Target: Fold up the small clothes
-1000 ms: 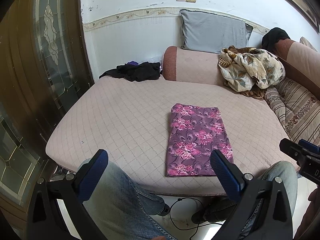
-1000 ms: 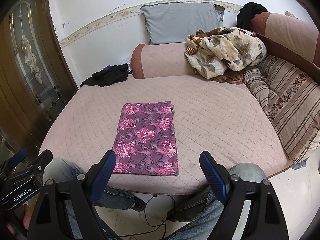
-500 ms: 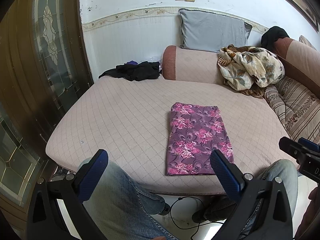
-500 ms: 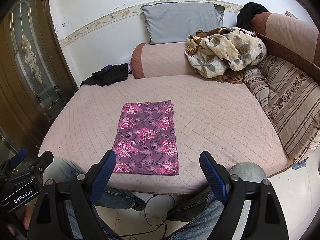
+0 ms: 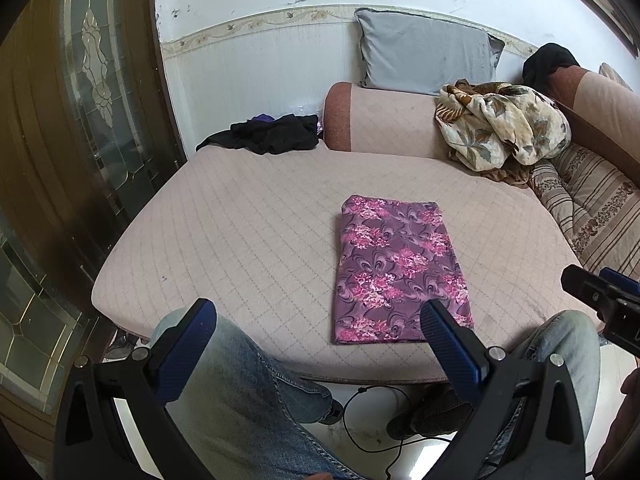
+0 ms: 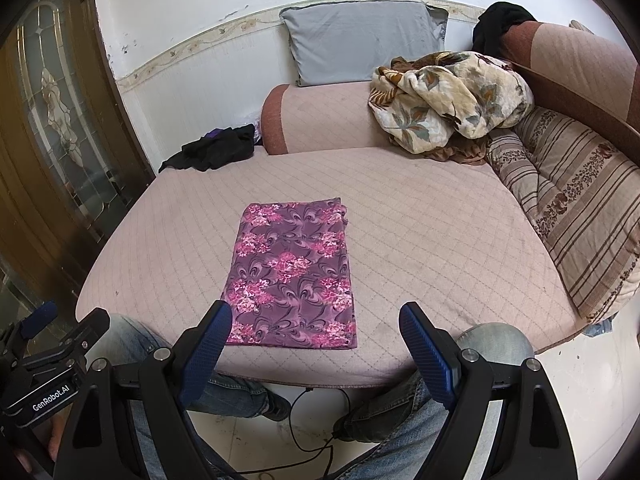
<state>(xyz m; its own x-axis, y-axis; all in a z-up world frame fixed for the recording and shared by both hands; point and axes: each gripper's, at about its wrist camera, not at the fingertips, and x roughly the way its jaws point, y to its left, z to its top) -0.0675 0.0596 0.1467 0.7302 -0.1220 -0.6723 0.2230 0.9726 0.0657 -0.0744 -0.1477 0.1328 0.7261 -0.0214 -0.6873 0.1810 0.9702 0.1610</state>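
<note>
left claw wide open, empty, held low over knees | right claw same deal | folded purple floral cloth flat on sofa seat, just ahead of both claws, untouched

Right gripper held over person's knees, blue fingers spread wide, nothing between. Purple floral cloth folded into neat rectangle, flat on pink quilted couch seat, near front edge. Left gripper at lower left, apart from cloth. Black clothes heaped at seat's far corner.
</note>
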